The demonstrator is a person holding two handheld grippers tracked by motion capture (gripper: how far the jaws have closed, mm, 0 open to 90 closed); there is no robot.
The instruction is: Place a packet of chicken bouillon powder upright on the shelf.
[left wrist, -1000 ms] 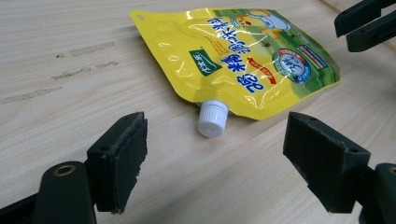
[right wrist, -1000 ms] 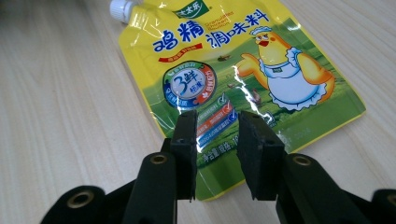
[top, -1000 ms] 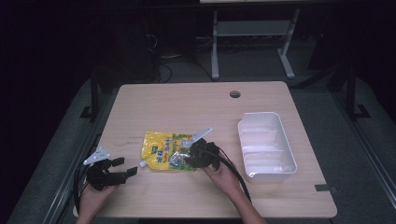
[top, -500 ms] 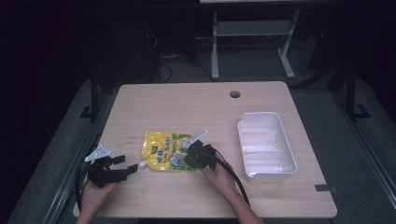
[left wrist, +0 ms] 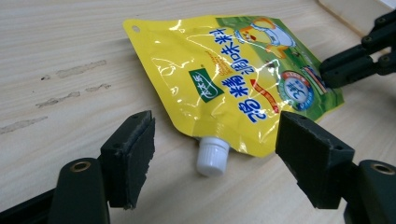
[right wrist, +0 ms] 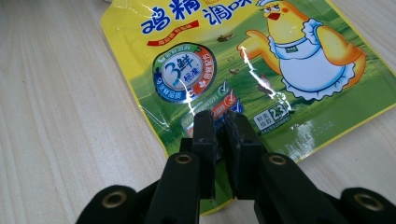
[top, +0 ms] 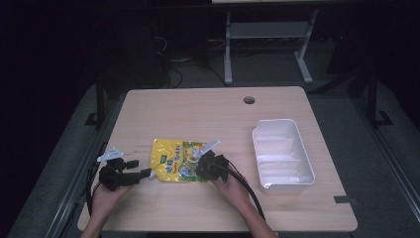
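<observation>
1. Two tools work one glossy yellow spout pouch (top: 181,160), which lies flat near the middle of the wooden tabletop (top: 208,114), left of a white plastic tray (top: 282,153).
2. My right tool (right wrist: 220,140) is pinched on the pouch's near right corner; my left tool (left wrist: 215,161) is spread wide around its white ribbed cap (left wrist: 212,156), not touching.
3. That slick, crinkly film could slip from my right pinch, I judge, if I pull hard.
4. Closing my left jaws off-centre might knock the small round cap aside.

One yellow pouch (top: 179,160) with one white cap (left wrist: 212,156), one white tray (top: 282,156), and two hand-held grippers: left (top: 144,173), right (top: 199,169).
</observation>
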